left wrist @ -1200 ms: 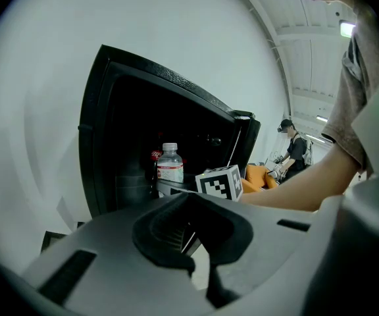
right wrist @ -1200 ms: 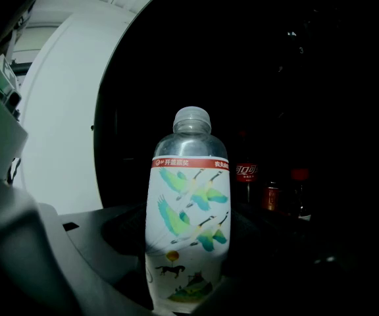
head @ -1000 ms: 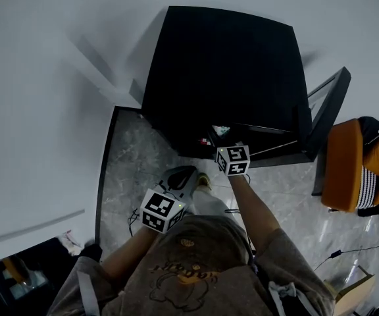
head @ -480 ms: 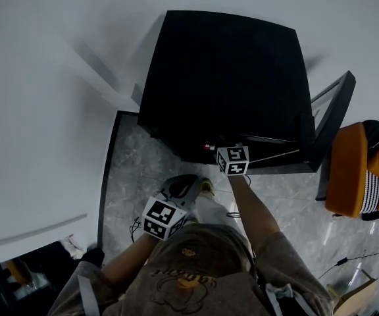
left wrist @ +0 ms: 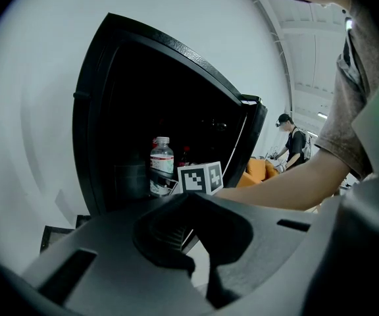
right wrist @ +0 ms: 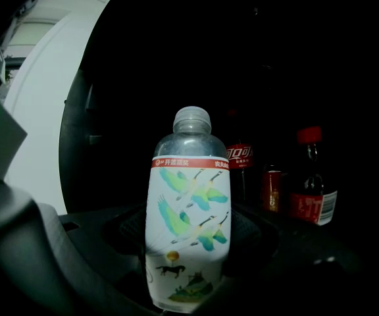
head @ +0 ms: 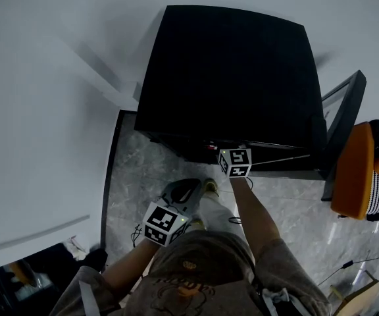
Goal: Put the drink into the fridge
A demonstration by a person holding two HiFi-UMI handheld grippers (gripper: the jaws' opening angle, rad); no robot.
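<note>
Gripping the upright clear crane-labelled plastic bottle [right wrist: 188, 203] at the black fridge's [head: 229, 71] open front edge, the right claw [right wrist: 189, 255] should probably hold it vertical, seat it left of the red-capped cola bottles [right wrist: 311, 183], then release; the left claw [left wrist: 193, 206] is closed, empty.

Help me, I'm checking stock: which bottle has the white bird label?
The crane bottle nearest the camera, gripped in the right tongs; the two colas behind it have red labels.
</note>
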